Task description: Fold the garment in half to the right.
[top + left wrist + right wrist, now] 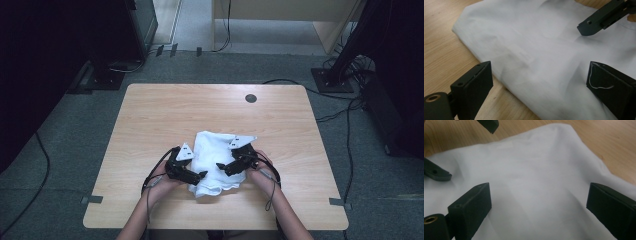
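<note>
White cloth (216, 160), folded into a soft bundle, lies on the wooden tabletop (150, 120) just toward six o'clock of its centre. Both tools hover over it with jaws spread — the left tool (200, 176) at the cloth's eight o'clock edge, the right tool (221, 166) at its four o'clock side — probably placed to grip opposite sides and fold again. Layers underneath are hidden; the person's forearms are cut off at six o'clock.
</note>
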